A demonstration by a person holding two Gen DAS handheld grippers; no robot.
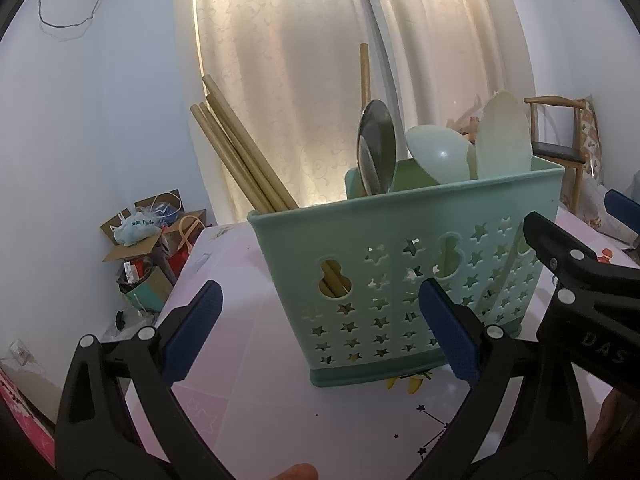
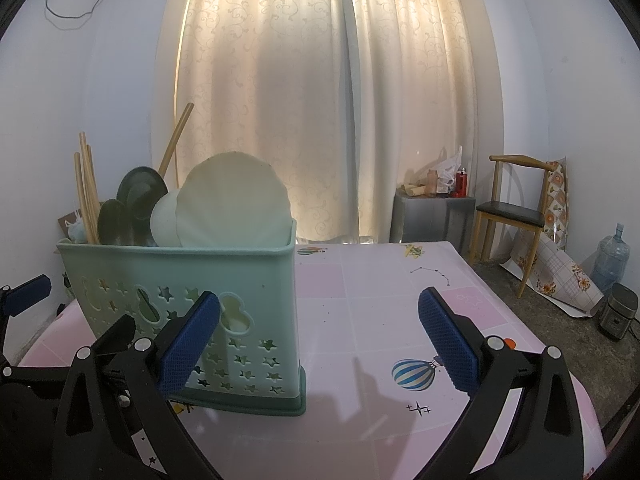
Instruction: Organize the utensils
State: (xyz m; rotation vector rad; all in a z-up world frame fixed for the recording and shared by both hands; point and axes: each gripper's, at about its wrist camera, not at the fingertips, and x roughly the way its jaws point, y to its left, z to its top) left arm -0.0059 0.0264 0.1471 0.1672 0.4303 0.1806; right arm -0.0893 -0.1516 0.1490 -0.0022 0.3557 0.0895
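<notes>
The utensil holder (image 2: pixel 192 312) sits left on the table (image 2: pixel 360 280), right side bare; your left gripper (image 1: pixel 320 332) and right gripper (image 2: pixel 320 340) gape wide, holding nothing.

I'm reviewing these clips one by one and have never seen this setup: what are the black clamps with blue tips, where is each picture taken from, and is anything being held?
There is no robot here. A person holds a hand-operated two-finger gripper in each hand, and each gripper carries a wide-angle camera looking forward along its fingers. One picture looks out from the left gripper, the other from the right gripper. The blue parts are the grip pads on the fingers.

On the pink patterned table stands a mint green utensil caddy with star-shaped holes. In it stand wooden chopsticks, metal spoons and pale green plastic spoons.

Both grippers are open and hold nothing. The left one faces the caddy; the right one sits beside it, above bare table.
</notes>
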